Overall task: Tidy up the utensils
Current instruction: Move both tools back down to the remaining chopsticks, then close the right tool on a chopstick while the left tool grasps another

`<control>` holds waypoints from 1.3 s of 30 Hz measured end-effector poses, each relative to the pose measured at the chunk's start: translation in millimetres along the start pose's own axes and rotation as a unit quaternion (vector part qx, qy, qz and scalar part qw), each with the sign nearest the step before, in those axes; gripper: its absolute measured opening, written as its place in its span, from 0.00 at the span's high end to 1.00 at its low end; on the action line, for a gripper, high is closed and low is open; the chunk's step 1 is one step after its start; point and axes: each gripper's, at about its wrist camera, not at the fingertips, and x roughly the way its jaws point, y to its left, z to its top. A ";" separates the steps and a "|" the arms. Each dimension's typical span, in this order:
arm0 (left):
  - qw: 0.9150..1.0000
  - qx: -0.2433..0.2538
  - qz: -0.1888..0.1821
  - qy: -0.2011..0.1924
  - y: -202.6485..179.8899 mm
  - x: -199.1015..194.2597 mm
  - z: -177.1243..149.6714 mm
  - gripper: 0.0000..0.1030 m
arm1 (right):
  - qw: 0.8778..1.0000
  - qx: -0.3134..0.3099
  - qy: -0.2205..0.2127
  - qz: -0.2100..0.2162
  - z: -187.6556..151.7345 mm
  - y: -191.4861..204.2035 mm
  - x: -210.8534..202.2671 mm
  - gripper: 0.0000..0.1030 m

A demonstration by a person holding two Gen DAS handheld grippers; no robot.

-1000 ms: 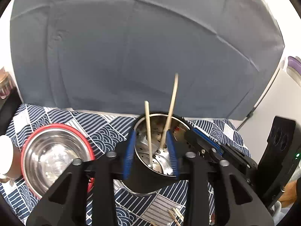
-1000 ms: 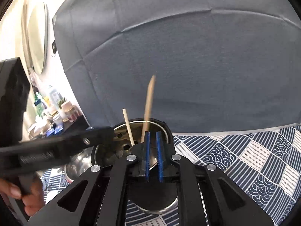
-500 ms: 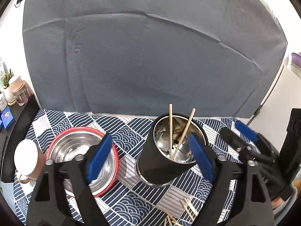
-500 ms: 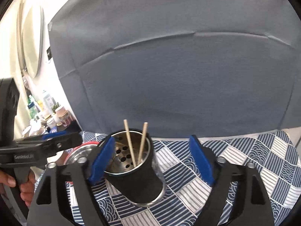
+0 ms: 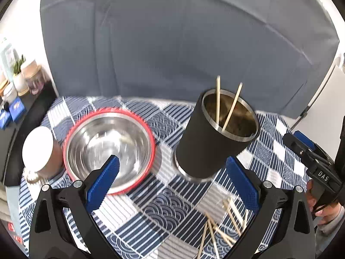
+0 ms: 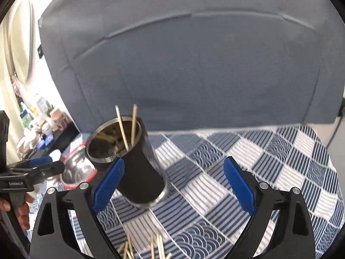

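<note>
Left wrist view, read from left to right. Beyond the left finger of the left tool (image 5: 170, 180) we find a white-lidded cup (image 5: 39, 149) touching a red-rimmed steel bowl (image 5: 108, 149). Ahead of the right finger stands the black utensil holder (image 5: 212, 139) with two chopsticks (image 5: 224, 104) leaning inside. The loose chopsticks (image 5: 224, 222) lie on the table (image 5: 155, 211) just inside the right finger. The jaws of the left tool have just been opening and now stand wide, with nothing between them. In the right wrist view the right tool (image 6: 172, 182) has likewise just been opening and grips nothing; the holder sits at its left finger. We judge the main hazards to be a finger clipping the tall holder and tipping it, and a grasp on the crossed pile scattering the sticks or lifting several together.
</note>
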 end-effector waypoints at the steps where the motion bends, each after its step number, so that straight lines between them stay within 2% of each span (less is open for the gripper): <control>1: 1.000 -0.002 -0.001 0.006 1.2 2.5 -5.4 0.06 | 1.000 -0.001 0.005 -0.002 -4.3 -2.3 0.1 0.14; 16: 0.994 0.044 0.006 0.099 -6.0 33.4 -86.0 0.06 | 0.994 -0.001 0.102 -0.028 -77.3 -18.0 2.7 0.14; 23: 0.989 0.061 0.004 0.132 -12.8 41.6 -114.1 0.06 | 0.986 0.033 0.165 -0.013 -108.6 -23.0 6.2 0.14; 29: 0.986 0.069 -0.002 0.154 -20.1 48.1 -132.8 0.06 | 0.979 0.039 0.200 0.011 -126.6 -21.2 8.7 0.15; 30: 0.985 0.073 -0.002 0.156 -21.9 49.0 -136.1 0.06 | 0.978 0.041 0.203 0.013 -128.9 -20.8 9.2 0.18; 31: 0.984 0.077 -0.002 0.159 -23.5 49.8 -138.1 0.06 | 0.978 0.042 0.205 0.016 -131.0 -20.1 9.9 0.29; 32: 0.984 0.081 -0.002 0.161 -25.0 50.7 -140.3 0.06 | 0.976 0.042 0.212 0.019 -133.1 -18.8 11.9 0.33; 38: 0.981 0.101 0.006 0.167 -28.8 54.5 -148.7 0.06 | 0.972 0.036 0.231 0.026 -137.0 -10.4 18.6 0.37; 39: 0.980 0.101 0.008 0.169 -28.4 55.2 -149.8 0.06 | 0.971 0.034 0.234 0.029 -137.0 -8.6 19.7 0.41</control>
